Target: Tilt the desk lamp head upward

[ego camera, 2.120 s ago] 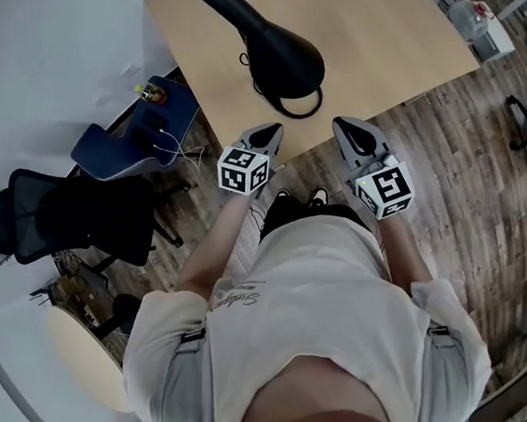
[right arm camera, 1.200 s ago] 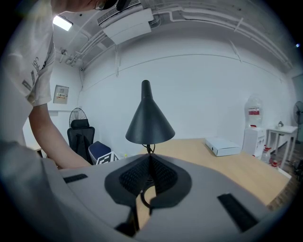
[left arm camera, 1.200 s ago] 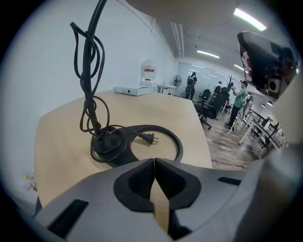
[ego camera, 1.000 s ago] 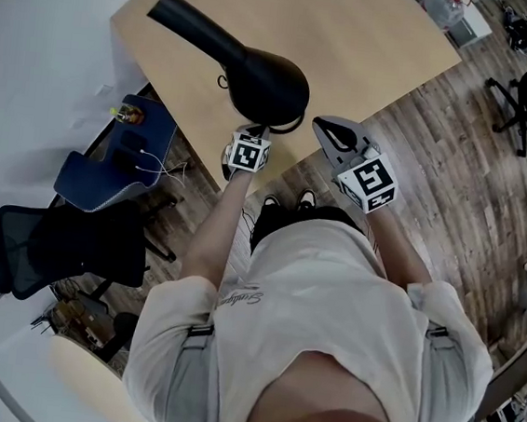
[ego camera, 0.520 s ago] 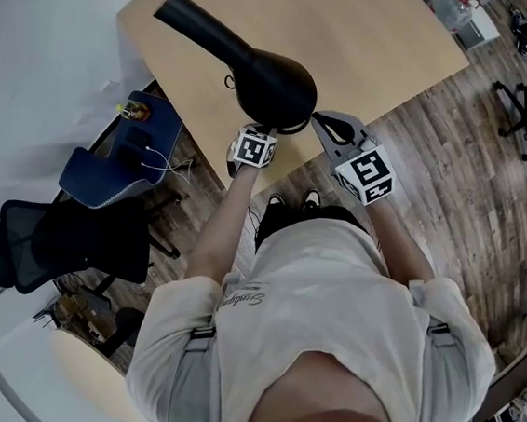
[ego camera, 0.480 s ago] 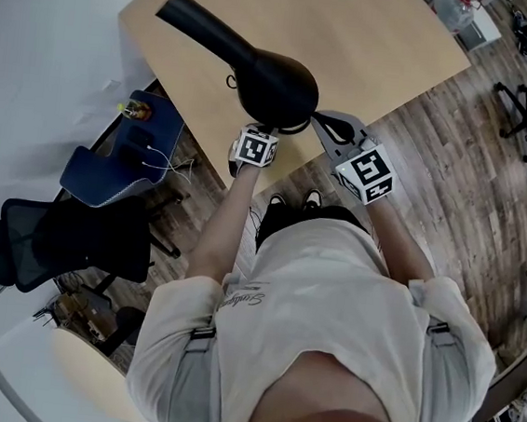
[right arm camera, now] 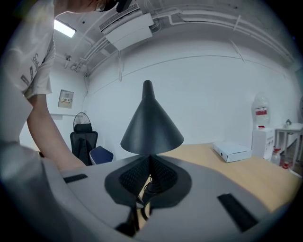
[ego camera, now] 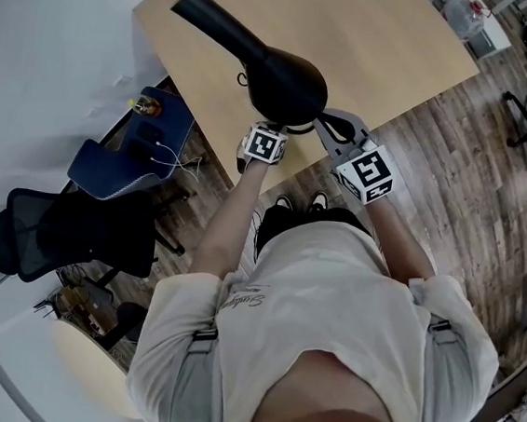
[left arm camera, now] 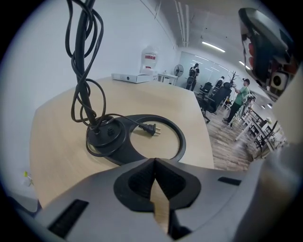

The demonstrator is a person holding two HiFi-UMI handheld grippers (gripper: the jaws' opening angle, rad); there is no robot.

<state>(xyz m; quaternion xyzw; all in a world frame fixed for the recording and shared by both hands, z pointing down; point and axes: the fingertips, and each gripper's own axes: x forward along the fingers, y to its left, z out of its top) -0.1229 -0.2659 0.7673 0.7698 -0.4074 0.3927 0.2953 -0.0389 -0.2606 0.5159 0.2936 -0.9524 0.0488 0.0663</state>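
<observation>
Hovering at the near edge of the desk [ego camera: 393, 50] with the left gripper [left arm camera: 155, 163], jaws pressed together on nothing. Facing the ring-shaped lamp base [left arm camera: 176, 137] just ahead, tangled cord [left arm camera: 84, 71] hanging down onto it, loose plug [left arm camera: 152, 129] inside the ring. Pointing the right gripper [right arm camera: 150, 158], also closed and empty, at the desk lamp head [right arm camera: 151, 120] just beyond its tips, cone mouth down. Farther off, 1 white box [right arm camera: 232, 151]; beside the desk, 1 blue chair [ego camera: 110, 156].
</observation>
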